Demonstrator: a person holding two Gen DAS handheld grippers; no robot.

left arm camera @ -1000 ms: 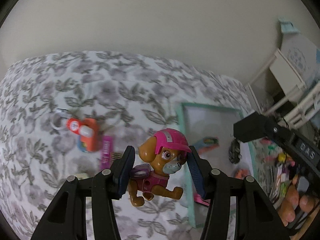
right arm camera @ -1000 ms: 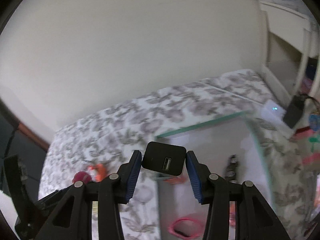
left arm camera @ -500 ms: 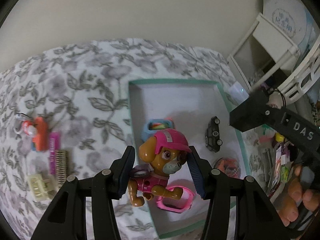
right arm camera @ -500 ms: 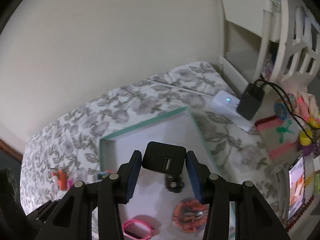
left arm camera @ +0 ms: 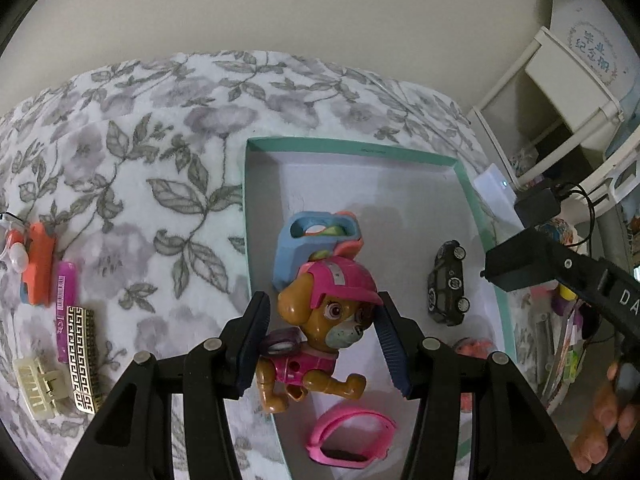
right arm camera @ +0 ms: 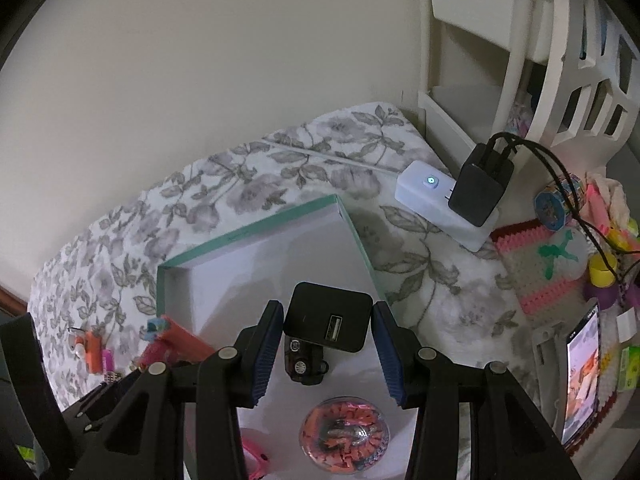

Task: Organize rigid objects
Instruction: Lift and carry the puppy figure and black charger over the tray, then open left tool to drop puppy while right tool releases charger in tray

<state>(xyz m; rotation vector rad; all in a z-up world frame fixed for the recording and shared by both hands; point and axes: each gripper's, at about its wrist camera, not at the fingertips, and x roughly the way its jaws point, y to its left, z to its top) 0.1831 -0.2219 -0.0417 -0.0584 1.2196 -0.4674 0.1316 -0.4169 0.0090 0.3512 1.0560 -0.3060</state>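
Left gripper (left arm camera: 320,344) clamps the brown plastic puppy figure with pink helmet (left arm camera: 320,332) over the teal-rimmed white cardboard tray (left arm camera: 464,176) (near-left side), right gripper (right arm camera: 325,350) pinches a black square USB charger block (right arm camera: 327,317) above it too.

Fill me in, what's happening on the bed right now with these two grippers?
A person is sorting small items into a teal-rimmed box on the floral blanket. The left gripper holds a toy puppy figure over the box's near end; the right gripper holds a black USB charger above it. A toy car, pink band and blue case already lie inside. Several hair clips wait on the blanket.
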